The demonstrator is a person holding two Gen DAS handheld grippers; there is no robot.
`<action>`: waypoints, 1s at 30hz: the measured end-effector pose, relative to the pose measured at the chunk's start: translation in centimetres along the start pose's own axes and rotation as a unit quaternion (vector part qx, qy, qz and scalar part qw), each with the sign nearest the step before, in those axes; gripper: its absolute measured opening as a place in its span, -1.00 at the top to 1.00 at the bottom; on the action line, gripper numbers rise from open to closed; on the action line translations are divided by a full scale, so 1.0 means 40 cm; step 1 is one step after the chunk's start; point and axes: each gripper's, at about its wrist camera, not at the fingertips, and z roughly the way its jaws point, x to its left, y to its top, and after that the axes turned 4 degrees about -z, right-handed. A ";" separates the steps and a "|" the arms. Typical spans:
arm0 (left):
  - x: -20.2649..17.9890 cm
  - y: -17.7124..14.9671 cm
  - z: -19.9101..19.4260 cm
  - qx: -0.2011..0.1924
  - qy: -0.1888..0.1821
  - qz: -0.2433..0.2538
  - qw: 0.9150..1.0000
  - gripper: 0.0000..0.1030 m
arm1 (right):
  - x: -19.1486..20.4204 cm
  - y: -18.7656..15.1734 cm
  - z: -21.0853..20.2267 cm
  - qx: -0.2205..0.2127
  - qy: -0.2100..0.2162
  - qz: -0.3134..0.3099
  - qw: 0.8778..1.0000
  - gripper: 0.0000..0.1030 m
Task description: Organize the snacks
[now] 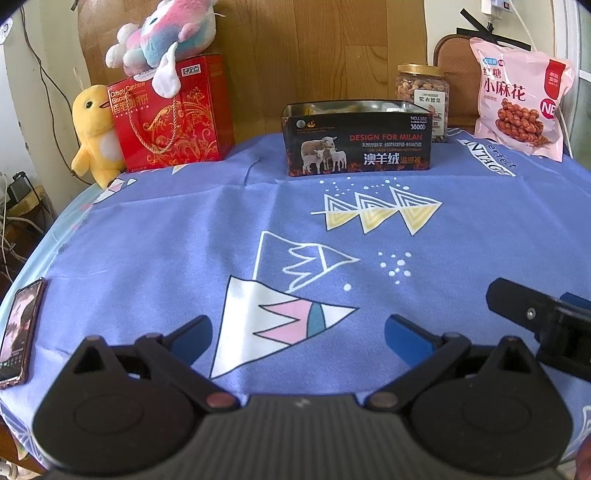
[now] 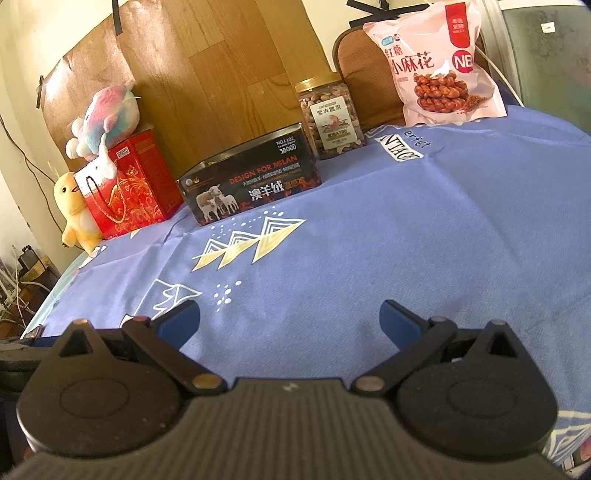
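- A pink bag of twisted dough snacks (image 2: 436,62) is leaning upright at the table's far right corner, likely light, crinkly and crushable; pinching its top seam looks safest.
- A gold-lidded clear jar of nuts (image 2: 330,114) is standing just beside the open black tin (image 2: 251,177), rigid, heavier and probably slippery; gripping across the lid seems wise.
- The tin's interior is barely showing, so its contents cannot be told.
- A red biscuit gift box (image 1: 170,114) is sitting far left, a plush toy (image 1: 162,35) resting on it.
- The left gripper (image 1: 297,332) and right gripper (image 2: 290,319) are hovering over the blue tablecloth (image 2: 424,240), jaws spread wide, holding nothing.
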 end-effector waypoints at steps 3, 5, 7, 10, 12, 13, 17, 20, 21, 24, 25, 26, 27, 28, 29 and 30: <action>0.000 0.001 0.000 0.000 -0.001 0.000 1.000 -1.00 | 0.002 0.000 0.000 -0.001 -0.001 0.000 1.000 -1.00; -0.001 0.001 -0.001 -0.001 0.001 0.001 1.000 -1.00 | 0.002 0.001 0.000 -0.001 -0.001 0.000 1.000 -1.00; -0.001 0.001 0.000 0.000 0.001 0.001 1.000 -1.00 | 0.002 0.001 -0.001 -0.001 -0.001 0.000 1.000 -1.00; -0.001 0.000 -0.001 -0.001 0.002 0.001 1.000 -1.00 | 0.002 0.001 -0.001 -0.001 -0.001 0.000 1.000 -1.00; 0.000 0.000 -0.002 -0.001 0.003 0.000 1.000 -1.00 | 0.001 0.002 -0.002 -0.003 -0.002 0.000 1.000 -1.00; 0.000 -0.001 -0.002 -0.001 0.003 0.000 1.000 -1.00 | 0.001 0.002 -0.002 -0.003 -0.002 0.000 1.000 -1.00; 0.001 0.000 -0.002 -0.001 0.002 0.000 1.000 -1.00 | 0.001 0.002 -0.003 -0.003 -0.002 0.000 1.000 -1.00; 0.001 -0.001 -0.002 -0.002 0.003 -0.001 1.000 -1.00 | 0.001 0.002 -0.004 -0.003 -0.002 0.000 1.000 -1.00; 0.001 0.000 -0.002 -0.002 0.003 -0.001 1.000 -1.00 | 0.001 0.002 -0.004 -0.003 -0.002 0.000 1.000 -1.00; 0.001 0.000 -0.002 -0.001 0.002 0.000 1.000 -1.00 | 0.000 0.002 -0.003 -0.002 -0.002 0.000 1.000 -1.00; 0.001 0.000 -0.002 -0.001 0.002 0.000 1.000 -1.00 | 0.000 0.002 -0.003 -0.001 -0.002 0.000 1.000 -1.00; 0.001 0.000 -0.002 -0.002 0.003 0.000 1.000 -1.00 | 0.000 0.002 -0.003 -0.001 -0.002 0.000 1.000 -1.00; 0.001 0.000 -0.002 -0.002 0.003 0.000 1.000 -1.00 | 0.000 0.001 -0.003 0.000 -0.003 0.000 1.000 -1.00; 0.002 0.000 -0.002 -0.001 0.003 0.000 1.000 -1.00 | 0.000 0.001 -0.002 0.000 -0.003 0.000 1.000 -1.00; 0.002 0.000 -0.002 -0.001 0.003 -0.001 1.000 -1.00 | 0.000 0.001 -0.002 0.001 -0.003 0.000 1.000 -1.00; 0.004 0.001 -0.003 -0.001 0.003 -0.002 1.000 -1.00 | -0.001 0.002 -0.002 0.002 -0.003 0.000 1.000 -1.00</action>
